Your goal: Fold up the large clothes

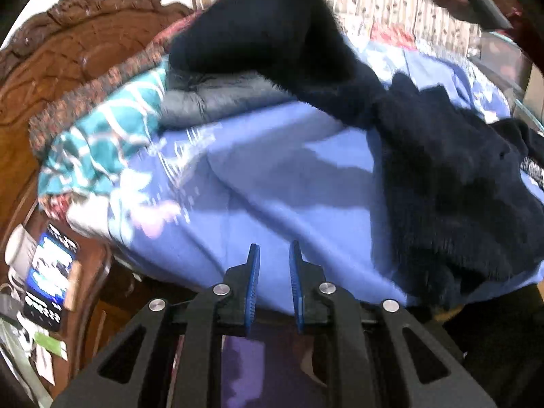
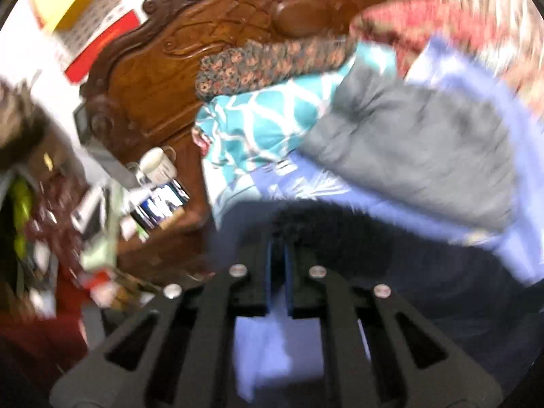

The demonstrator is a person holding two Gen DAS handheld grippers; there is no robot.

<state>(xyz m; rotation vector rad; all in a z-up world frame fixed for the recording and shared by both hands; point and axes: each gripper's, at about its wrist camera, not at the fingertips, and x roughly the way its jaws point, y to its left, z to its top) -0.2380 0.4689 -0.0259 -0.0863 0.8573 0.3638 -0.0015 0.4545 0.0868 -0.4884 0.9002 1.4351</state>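
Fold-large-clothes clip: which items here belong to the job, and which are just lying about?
Job:
- dark fleece garment
- right gripper, shut on it
- left gripper, nothing held

Lying about:
- grey pillow
- teal patterned cloth
- phone
- white mug

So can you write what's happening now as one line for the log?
right gripper: shut on dark fuzzy garment, lifted | left gripper: open, empty, over blue bedsheet | fold: not yet done

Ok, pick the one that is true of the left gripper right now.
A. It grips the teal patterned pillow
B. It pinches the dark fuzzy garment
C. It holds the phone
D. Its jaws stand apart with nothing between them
D: the left gripper shows a gap between its blue pads, above the blue sheet, clear of the dark fuzzy garment.
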